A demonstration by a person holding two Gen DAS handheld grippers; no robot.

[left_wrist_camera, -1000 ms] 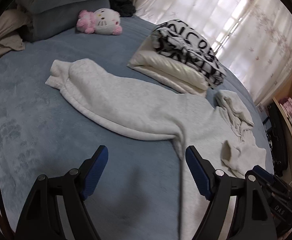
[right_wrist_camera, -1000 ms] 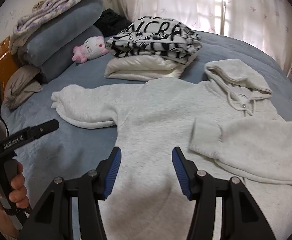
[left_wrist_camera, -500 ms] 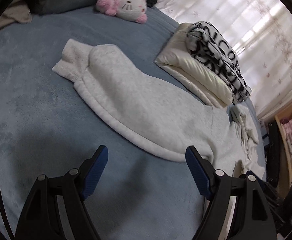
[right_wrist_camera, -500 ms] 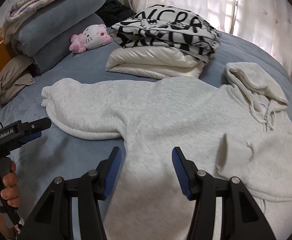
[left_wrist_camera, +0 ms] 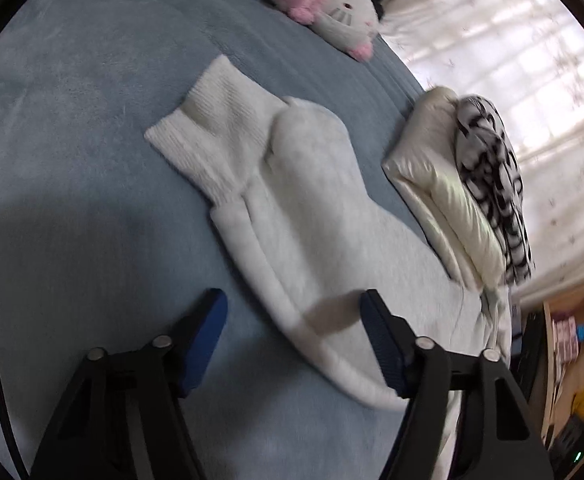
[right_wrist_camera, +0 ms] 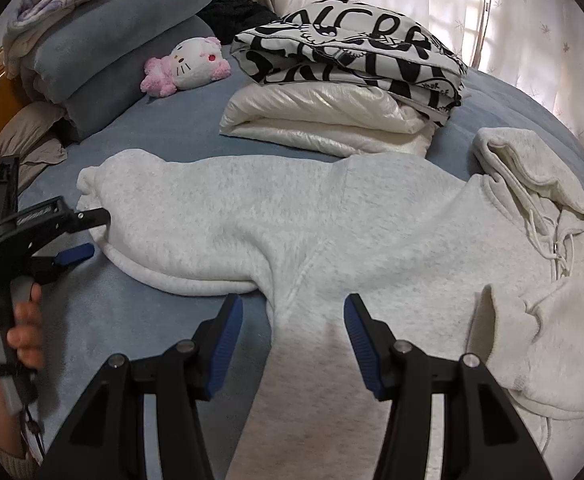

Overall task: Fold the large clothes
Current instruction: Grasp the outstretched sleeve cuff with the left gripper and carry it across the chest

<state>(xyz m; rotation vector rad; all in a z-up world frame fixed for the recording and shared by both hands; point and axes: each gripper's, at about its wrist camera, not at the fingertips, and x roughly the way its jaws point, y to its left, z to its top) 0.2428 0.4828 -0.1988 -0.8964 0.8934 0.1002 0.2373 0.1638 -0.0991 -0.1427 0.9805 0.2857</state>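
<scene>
A light grey hoodie (right_wrist_camera: 332, 232) lies spread flat on the blue bedspread (right_wrist_camera: 164, 132), just in front of a folded stack of bedding (right_wrist_camera: 344, 80). The left gripper (left_wrist_camera: 292, 320) gapes wide over the outstretched sleeve (left_wrist_camera: 292, 184), apparently not touching. The right gripper (right_wrist_camera: 292, 316), jaws wide, hovers at the hoodie's body, holding nothing.

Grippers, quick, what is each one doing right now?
Left gripper: open, holding nothing, at the hoodie sleeve.
Right gripper: open, holding nothing.

One grey hoodie (right_wrist_camera: 372, 240), two folded garments (right_wrist_camera: 340, 80), one cat plush (right_wrist_camera: 188, 66), two rolled blue blankets (right_wrist_camera: 124, 36), all ahead of two tools (right_wrist_camera: 292, 320).
</scene>
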